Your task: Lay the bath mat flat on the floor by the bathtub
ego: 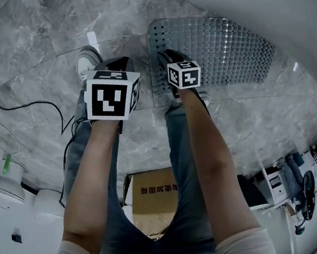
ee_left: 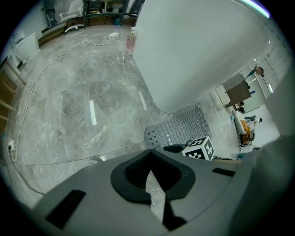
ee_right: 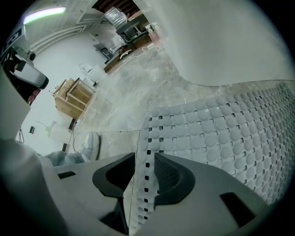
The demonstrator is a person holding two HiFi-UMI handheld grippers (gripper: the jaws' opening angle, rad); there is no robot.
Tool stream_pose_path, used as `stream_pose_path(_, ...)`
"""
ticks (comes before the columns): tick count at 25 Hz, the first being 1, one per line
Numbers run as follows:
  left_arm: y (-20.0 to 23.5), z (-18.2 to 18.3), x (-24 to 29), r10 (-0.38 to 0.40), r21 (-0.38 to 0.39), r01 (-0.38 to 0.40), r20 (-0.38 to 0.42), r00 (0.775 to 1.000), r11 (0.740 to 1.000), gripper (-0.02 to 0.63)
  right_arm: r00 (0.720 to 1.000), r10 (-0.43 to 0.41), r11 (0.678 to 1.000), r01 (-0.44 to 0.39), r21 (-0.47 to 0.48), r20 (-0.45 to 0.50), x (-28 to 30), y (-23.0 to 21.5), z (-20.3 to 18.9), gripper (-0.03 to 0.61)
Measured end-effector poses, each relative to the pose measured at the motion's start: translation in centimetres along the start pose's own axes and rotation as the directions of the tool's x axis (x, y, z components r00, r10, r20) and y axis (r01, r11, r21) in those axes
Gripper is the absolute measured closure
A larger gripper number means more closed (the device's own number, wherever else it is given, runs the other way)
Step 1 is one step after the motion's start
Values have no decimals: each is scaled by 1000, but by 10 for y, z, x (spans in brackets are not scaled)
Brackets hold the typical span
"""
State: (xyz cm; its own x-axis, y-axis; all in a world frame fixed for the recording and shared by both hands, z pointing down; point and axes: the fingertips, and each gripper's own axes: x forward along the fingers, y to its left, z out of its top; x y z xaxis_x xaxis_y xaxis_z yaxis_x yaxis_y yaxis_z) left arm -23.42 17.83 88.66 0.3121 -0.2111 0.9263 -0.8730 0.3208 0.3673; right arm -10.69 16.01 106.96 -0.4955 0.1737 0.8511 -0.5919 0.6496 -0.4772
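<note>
A grey, bubble-studded bath mat (ego: 224, 48) is lying flat on the grey marble floor (ego: 38, 36), right beside the white bathtub (ego: 284, 18). The right claw (ee_right: 144, 159) is hovering half-open astride its perforated edge, not pinching it. The left claw (ee_left: 150, 156) is sitting closed, empty, over bare tile.

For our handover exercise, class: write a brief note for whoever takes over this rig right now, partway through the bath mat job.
Left gripper: fingers shut, empty, held over the floor.
Right gripper: fingers apart over the bath mat, whose near edge shows between them, apparently not gripped.
The bath mat lies spread on the floor beside the bathtub.
Done: it looks flat and in place.
Left: check that the near corner lies flat, then lift the right gripper clear.
</note>
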Motion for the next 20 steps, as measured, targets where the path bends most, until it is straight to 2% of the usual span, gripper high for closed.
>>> stream_pose_path(3, -3, 8, -2, -5, -4, 5, 15, 1000, 1000, 597, 999, -5, 1000, 5, 13, -53, -15, -3, -5, 441)
stream_pose_path(6, -10, 17, -10, -7, 9, 6, 42, 999, 1000, 597, 998, -8, 1000, 8, 6, -70, -37, 0, -4, 494)
stream_pose_path(10, -28, 15, -24, -20, 84, 17, 40, 999, 996, 597, 997, 38, 999, -38, 8, -60, -70, 12, 1, 552)
stream_pose_path(12, -37, 13, -33, -16, 127, 10, 42, 999, 992, 597, 998, 41, 999, -41, 13, -46, -91, 11, 7, 552)
stream_pose_path(17, -56, -5, -54, -23, 143, 21, 12, 1000, 990, 597, 998, 51, 997, -53, 63, 33, -151, 12, 31, 553)
stream_pose_path(20, -74, -11, -73, -29, 185, 31, -10, 1000, 982, 597, 996, 56, 996, -60, 64, 70, -195, 16, 42, 553)
